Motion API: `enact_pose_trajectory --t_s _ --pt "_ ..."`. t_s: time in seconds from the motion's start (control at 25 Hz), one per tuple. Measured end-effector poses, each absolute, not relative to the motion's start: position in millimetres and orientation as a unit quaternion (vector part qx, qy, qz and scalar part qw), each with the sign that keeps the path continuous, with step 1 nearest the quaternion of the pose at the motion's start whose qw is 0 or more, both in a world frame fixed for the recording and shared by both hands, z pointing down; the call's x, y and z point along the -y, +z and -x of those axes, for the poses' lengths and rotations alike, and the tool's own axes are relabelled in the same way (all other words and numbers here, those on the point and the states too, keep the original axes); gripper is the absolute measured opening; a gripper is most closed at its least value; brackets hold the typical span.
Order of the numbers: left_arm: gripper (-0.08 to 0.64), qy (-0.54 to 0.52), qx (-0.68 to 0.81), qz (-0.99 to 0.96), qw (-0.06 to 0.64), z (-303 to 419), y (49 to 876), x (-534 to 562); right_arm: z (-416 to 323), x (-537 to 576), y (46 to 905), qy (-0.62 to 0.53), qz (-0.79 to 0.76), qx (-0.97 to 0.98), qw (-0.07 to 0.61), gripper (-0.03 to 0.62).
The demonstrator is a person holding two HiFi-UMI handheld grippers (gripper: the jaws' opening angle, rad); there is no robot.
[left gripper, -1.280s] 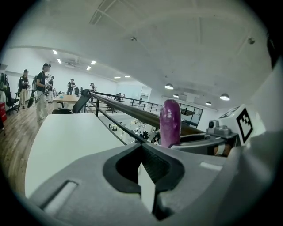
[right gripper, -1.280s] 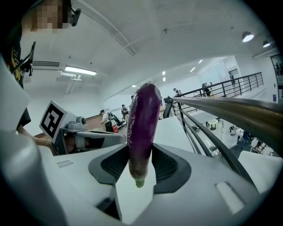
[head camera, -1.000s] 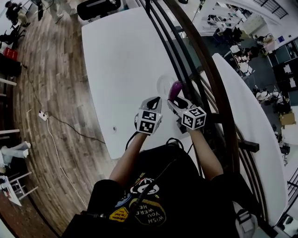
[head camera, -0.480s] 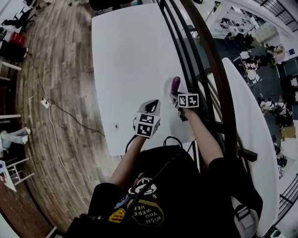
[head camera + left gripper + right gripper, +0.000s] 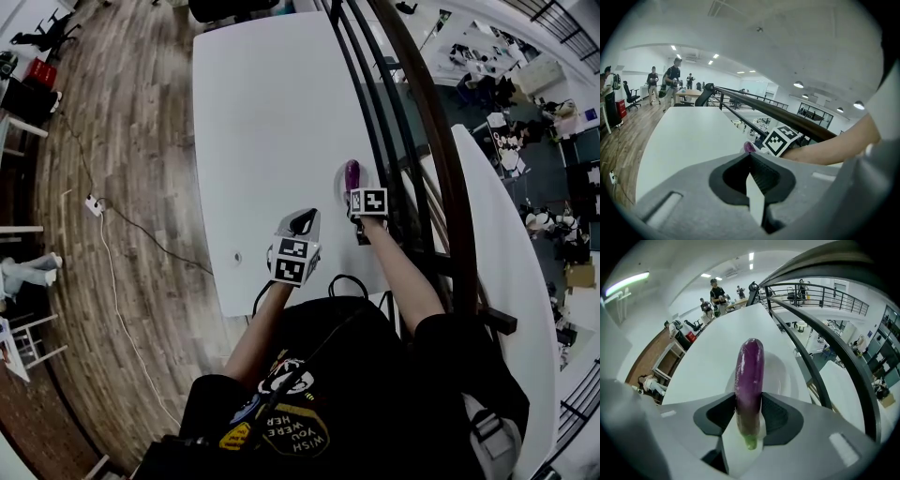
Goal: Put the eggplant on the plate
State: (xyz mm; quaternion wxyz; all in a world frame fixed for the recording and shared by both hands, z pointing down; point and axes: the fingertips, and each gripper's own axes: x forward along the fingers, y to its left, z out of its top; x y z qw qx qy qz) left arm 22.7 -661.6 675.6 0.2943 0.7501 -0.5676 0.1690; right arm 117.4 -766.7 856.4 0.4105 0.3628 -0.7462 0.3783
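Observation:
A long purple eggplant (image 5: 749, 380) with a green stem end sits between the jaws of my right gripper (image 5: 749, 403). The pads still touch both its sides while the jaws are opening. It points steeply down over the white plate (image 5: 780, 371). In the head view the eggplant (image 5: 351, 174) lies over the plate (image 5: 337, 180) near the table's right edge, with the right gripper (image 5: 355, 193) just behind it. My left gripper (image 5: 302, 223) hangs shut and empty over the table, to the left of and nearer than the plate. Its own view shows the eggplant's tip (image 5: 749, 146) beyond its jaws (image 5: 751, 158).
The white table (image 5: 262, 112) stretches far ahead. A dark railing (image 5: 403, 112) runs along its right side, close to the plate. A small round fitting (image 5: 237, 256) sits near the table's front left. People stand at the far end (image 5: 672, 82).
My right gripper has come down with the eggplant and tipped steeply over the plate. The left gripper has drifted a little back and to the left.

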Motion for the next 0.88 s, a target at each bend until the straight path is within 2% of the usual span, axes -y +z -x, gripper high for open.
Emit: enact_pose_trajectory --t_s 0.2,0.32,0.48,0.52,0.56,0.6,0.76,0.88 --pt "0.005 0.17 0.563 -0.752 0.298 -18.6 674.2 655.8 -126.3 759.5 839.5 0.395 -0.38 0.763 0.343 0.221" --pt "0.005 0.164 0.56 -0.756 0.297 -15.8 675.8 660.4 -137.4 755.7 820.6 0.403 -0.392 0.774 0.291 0.217" --pt "0.005 0.147 0.552 -0.771 0.281 -14.4 670.4 672.1 -149.0 745.7 770.7 0.37 -0.402 0.812 0.206 0.172" --pt "0.005 0.14 0.551 -0.776 0.273 -19.5 658.5 665.3 -155.9 732.9 742.1 0.334 -0.404 0.831 0.186 0.131" --pt "0.005 0.131 0.55 -0.782 0.263 -26.0 643.5 656.0 -163.5 717.0 708.0 0.284 -0.408 0.852 0.166 0.03" --pt "0.005 0.121 0.55 -0.787 0.252 -32.4 627.9 646.6 -169.5 699.9 672.2 0.231 -0.41 0.871 0.145 0.002" --pt "0.005 0.085 0.556 -0.802 0.204 -47.3 575.8 628.0 -173.1 648.9 557.6 0.112 -0.4 0.908 0.059 0.002" --pt "0.005 0.07 0.552 -0.813 0.168 -60.8 543.7 618.9 -179.9 627.5 515.6 0.07 -0.414 0.907 0.039 0.002"
